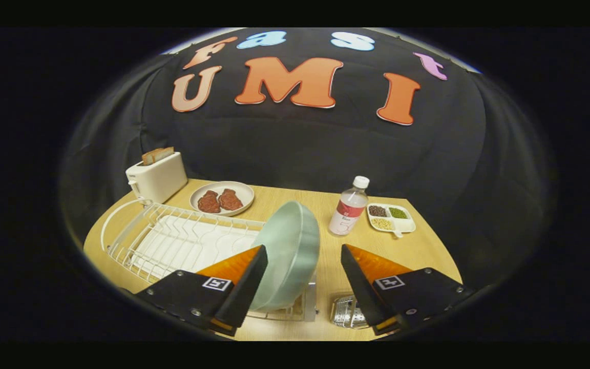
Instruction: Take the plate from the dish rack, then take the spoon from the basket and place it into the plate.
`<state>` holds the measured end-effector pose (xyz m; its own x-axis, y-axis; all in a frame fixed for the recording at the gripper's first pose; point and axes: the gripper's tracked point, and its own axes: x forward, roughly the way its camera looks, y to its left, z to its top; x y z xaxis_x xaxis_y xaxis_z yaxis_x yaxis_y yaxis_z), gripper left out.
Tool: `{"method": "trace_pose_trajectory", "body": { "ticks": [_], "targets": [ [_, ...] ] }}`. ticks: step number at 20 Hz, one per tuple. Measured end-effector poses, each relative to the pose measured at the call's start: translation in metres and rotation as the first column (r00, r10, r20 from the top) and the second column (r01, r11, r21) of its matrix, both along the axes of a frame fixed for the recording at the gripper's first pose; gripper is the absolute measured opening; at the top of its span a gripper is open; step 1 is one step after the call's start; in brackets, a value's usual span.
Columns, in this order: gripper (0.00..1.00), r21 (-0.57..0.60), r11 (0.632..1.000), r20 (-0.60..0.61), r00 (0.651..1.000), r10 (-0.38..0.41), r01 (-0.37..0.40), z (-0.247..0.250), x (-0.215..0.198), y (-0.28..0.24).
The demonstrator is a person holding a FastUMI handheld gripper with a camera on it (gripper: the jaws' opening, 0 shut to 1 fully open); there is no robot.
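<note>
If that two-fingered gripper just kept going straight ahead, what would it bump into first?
Most likely the pale green plate standing on edge in the dish rack. The open gripper has it just ahead, nearer one finger; depth is hard to judge.

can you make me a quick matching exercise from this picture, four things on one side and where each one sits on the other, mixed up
Things:
1. green plate
2. toaster
3. water bottle
4. metal basket

Places:
A. at the table's far corner, behind the dish rack
B. low beside the one finger of the open tool
C. on edge in the dish rack, between the fingers
D. beside the small divided tray

Pairs: 1-C, 2-A, 3-D, 4-B
</note>
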<state>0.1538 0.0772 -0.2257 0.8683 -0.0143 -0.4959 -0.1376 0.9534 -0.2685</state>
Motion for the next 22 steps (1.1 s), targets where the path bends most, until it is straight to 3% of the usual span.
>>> {"method": "trace_pose_trajectory", "body": {
  "ticks": [4, 5, 10, 16, 22],
  "targets": [
    [0.62, 0.031, 0.998, -0.045, 0.998, -0.054, 0.055, -0.014, 0.004, 0.001],
    [0.48, 0.031, 0.995, -0.046, 0.995, -0.089, 0.09, -0.013, 0.007, -0.002],
    [0.23, 0.043, 0.97, -0.033, 0.971, -0.238, 0.239, -0.004, 0.009, -0.008],
    [0.2, -0.08, 0.968, 0.037, 0.972, -0.234, 0.236, 0.02, 0.012, 0.002],
    [0.19, -0.209, 0.945, 0.145, 0.963, -0.226, 0.253, 0.055, 0.012, 0.002]
  ]
}}
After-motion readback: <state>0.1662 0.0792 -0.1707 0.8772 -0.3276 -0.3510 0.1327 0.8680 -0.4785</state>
